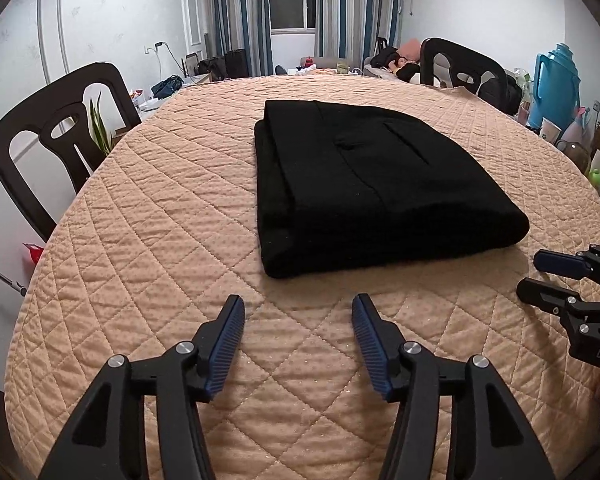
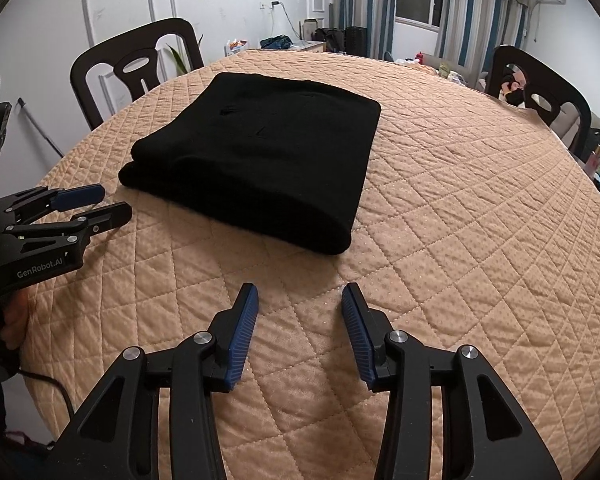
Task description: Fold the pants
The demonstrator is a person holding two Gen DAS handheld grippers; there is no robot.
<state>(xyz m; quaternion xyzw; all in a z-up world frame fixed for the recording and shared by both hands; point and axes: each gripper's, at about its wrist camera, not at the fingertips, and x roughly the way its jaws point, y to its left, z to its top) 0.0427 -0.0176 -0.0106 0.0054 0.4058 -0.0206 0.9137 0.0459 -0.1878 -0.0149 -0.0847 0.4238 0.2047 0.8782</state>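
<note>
Pants, black and folded into a thick rectangle, lie on your quilted peach tablecloth; your left gripper hangs released just short of them. From the right wrist, your right gripper gapes empty near the bundle's corner.
</note>
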